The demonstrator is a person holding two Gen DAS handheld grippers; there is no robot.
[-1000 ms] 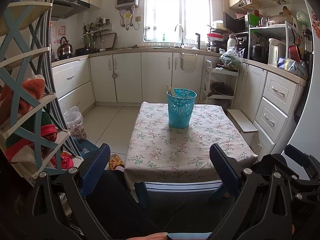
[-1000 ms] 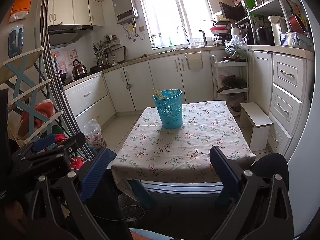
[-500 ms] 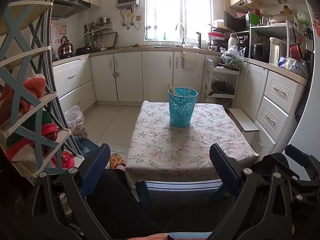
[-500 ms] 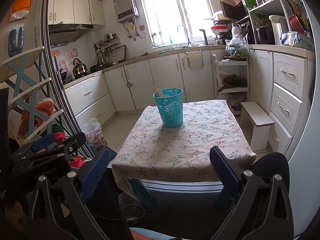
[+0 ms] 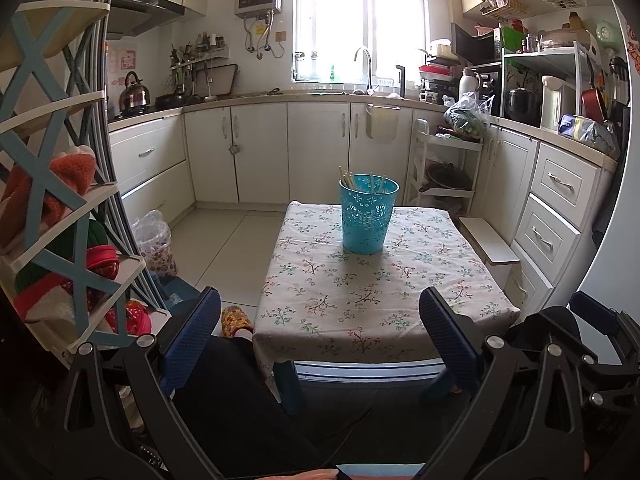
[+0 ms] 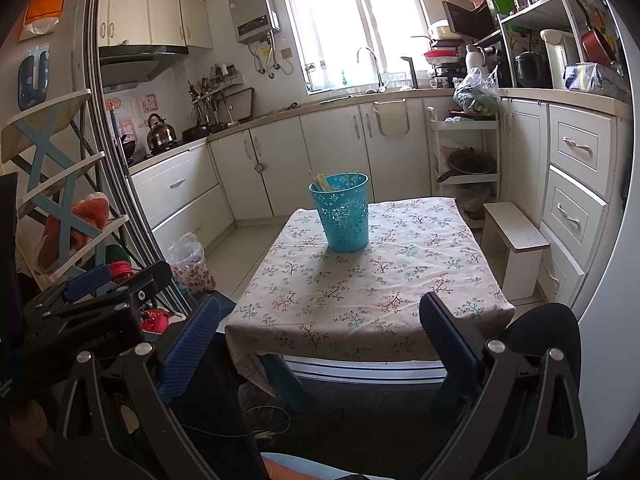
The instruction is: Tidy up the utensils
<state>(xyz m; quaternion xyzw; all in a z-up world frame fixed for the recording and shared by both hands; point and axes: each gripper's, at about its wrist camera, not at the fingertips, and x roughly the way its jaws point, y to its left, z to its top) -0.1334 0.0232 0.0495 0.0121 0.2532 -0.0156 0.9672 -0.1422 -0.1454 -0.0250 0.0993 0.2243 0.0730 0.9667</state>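
Note:
A teal perforated bucket [image 5: 369, 216] [image 6: 342, 213] stands on the far half of a small table with a floral cloth [image 5: 372, 304] [image 6: 392, 288]. Pale chopsticks [image 5: 347, 179] [image 6: 320, 180] poke out of its top. My left gripper [image 5: 320, 332] is open, held back before the table's near edge with nothing between its blue pads. My right gripper [image 6: 320, 336] is open too, also short of the table and empty. In the right wrist view the left gripper's body [image 6: 92, 308] shows at the left.
White cabinets line the back and right walls. A white step stool [image 6: 514, 236] stands right of the table. A shelf rack [image 5: 52, 216] with red and orange items stands at the left, with a plastic bag [image 5: 154, 240] on the floor. A person's dark-clad legs lie below.
Both views have shifted slightly, so the bucket and table sit a little farther right and higher in frame. Both grippers stay open and empty.

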